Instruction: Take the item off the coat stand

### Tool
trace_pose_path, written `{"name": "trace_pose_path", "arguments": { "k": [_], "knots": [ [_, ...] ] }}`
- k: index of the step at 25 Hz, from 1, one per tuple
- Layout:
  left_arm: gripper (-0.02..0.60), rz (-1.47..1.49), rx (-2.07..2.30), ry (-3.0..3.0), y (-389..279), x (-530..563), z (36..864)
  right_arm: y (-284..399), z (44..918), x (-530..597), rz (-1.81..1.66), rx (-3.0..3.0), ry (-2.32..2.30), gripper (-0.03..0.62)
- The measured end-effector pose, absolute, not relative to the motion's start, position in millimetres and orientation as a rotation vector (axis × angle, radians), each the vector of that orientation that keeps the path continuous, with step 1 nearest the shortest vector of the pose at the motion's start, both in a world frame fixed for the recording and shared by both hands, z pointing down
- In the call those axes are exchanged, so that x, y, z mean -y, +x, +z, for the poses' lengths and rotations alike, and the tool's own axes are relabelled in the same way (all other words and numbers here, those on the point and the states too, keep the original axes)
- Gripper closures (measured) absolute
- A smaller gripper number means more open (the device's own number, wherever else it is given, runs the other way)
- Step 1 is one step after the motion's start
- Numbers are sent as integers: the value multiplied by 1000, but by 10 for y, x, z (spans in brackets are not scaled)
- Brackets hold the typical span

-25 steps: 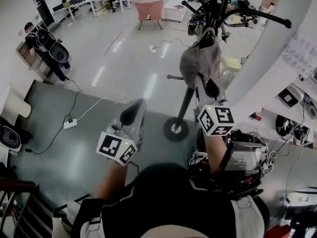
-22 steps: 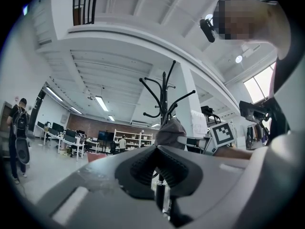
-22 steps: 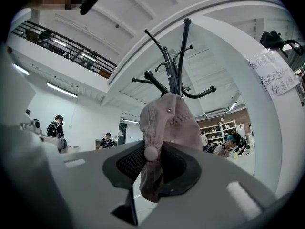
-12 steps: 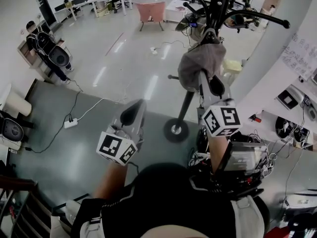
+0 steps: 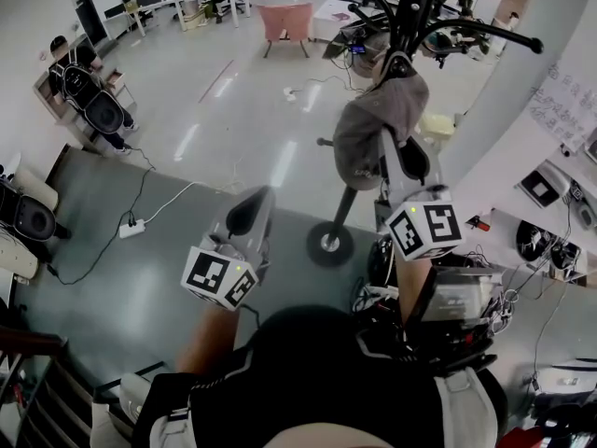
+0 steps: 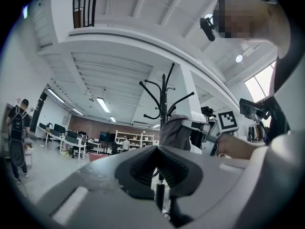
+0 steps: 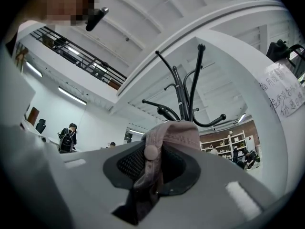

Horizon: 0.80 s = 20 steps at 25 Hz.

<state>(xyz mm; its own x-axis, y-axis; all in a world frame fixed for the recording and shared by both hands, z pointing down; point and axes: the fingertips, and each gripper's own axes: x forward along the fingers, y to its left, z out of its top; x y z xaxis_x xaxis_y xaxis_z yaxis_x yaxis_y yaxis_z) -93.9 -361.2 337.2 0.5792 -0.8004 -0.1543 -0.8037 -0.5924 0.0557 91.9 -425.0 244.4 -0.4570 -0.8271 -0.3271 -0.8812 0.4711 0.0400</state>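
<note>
Cap (image 7: 174, 132) cloth is what your right gripper (image 7: 150, 168) has hold of. The jaws are clenched on a fold of it, just beside a round stud (image 7: 150, 151), and the loose end hangs down between the pads toward you. From there the crown bulges up and away over the jaw tips. In the head view it sits against the upper pole of the coat stand (image 5: 347, 203), under the curved arms at its top and on the side that faces you. Whether it has come clear of its hook I cannot tell, since the crown covers that spot.

Your left gripper (image 6: 159, 168) is closed with nothing in it. It is held low and well apart from the stand, which it sees straight ahead.

Expect the cap to be light and soft, I judge. It is floppy cloth that will sag and swing from the pinch, not stiff or fragile, and not slippery against ribbed pads. A fold near a seam or stud, as you have now, should hold. The brim, if you can reach it, is probably stiffer and would steady it more.

The likely snag is the knob on the end of a hook. The stand rests on a small round base (image 5: 328, 243) on the floor, so lifting up and off looks safer than dragging sideways.
</note>
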Motion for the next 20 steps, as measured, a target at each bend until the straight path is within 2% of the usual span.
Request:
{"name": "trace_pose_path", "arguments": {
  "k": [20],
  "knots": [
    [566, 282, -1409, -2771, -935, 3477, 3367, 837, 2140, 3887, 372, -2470, -1322, 516]
  ]
}}
